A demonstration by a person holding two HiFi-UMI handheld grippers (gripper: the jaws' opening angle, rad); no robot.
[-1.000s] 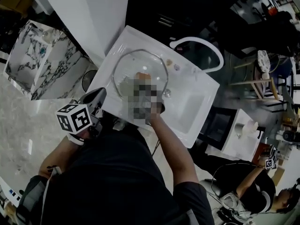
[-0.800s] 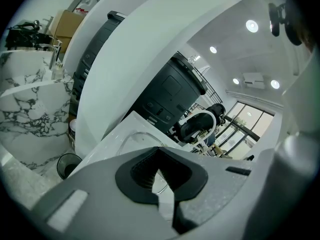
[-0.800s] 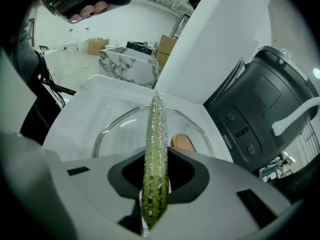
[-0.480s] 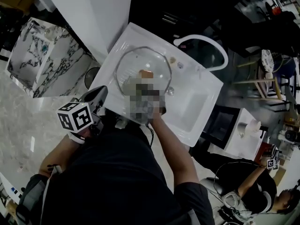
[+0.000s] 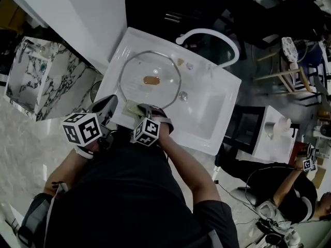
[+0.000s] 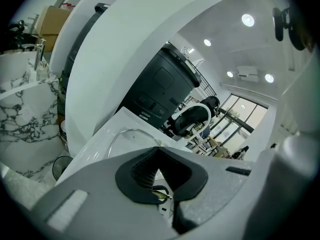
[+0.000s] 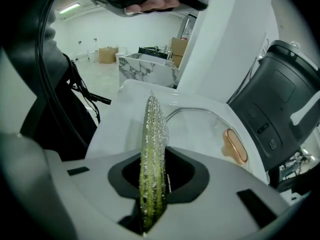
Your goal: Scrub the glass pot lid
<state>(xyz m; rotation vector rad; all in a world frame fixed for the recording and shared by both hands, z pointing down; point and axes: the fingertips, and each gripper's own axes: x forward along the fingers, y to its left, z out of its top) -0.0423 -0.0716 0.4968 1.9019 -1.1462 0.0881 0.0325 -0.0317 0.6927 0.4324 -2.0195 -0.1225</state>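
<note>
Lid of clear glass (image 5: 150, 66), round with a thin metal rim and an oblong copper-coloured handle (image 5: 151, 79) at its centre, lay flat in the glossy white sink (image 5: 209, 115). We saw a white arched faucet (image 5: 212, 35) behind it.

Right claw (image 5: 135, 112) pinched a thin green scrub pad (image 7: 152, 174) edge-on. The pad's face was rough and beaded with droplets. In the right gripper view the lid (image 7: 200, 126) sat ahead and to the right of the pad. From the head view the pad (image 5: 132, 109) was just beside the lid's near rim; we couldn't tell if they touched.

Left claw (image 6: 160, 151) had its grey fingers pressed together with nothing between them. It sat at the sink's near left edge (image 5: 107, 107), apart from the lid.

Each claw's cube (image 5: 83, 129) carried black-and-white square markers.
</note>
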